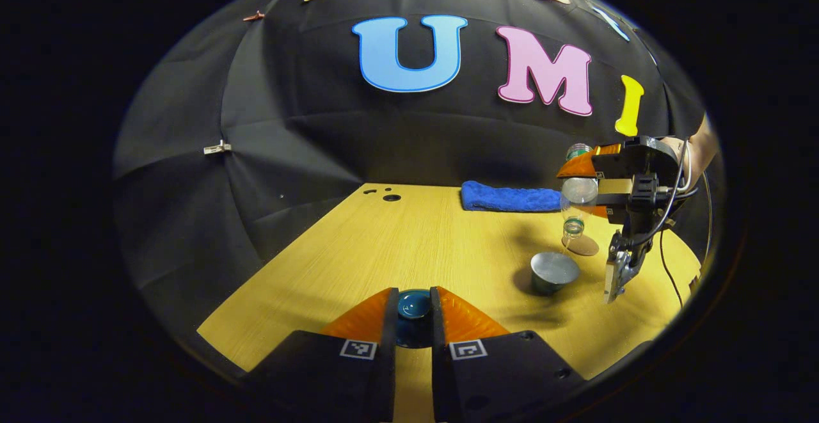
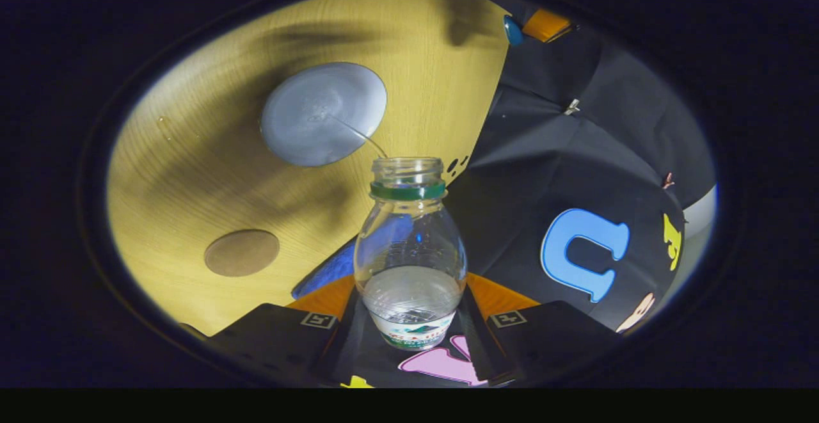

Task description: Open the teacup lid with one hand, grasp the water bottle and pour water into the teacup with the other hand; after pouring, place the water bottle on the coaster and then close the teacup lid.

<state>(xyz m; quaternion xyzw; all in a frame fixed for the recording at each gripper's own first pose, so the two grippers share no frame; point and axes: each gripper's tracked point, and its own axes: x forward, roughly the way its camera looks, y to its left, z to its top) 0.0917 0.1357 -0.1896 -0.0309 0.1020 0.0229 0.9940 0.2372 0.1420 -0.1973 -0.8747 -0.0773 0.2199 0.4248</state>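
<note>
Clear water bottle [image 2: 409, 250]: one; teacup [image 2: 324, 114]: one; coaster [image 2: 242, 253]: one.

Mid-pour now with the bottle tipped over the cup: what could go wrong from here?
1. The stream from the water bottle is thin and lands in the teacup off-centre; a small wobble of the right claw could spill water on the table.
2. The coaster sits close behind the teacup, so setting the bottle down may nudge the cup.
3. The left claw pinches the small lid, which might slip.
</note>
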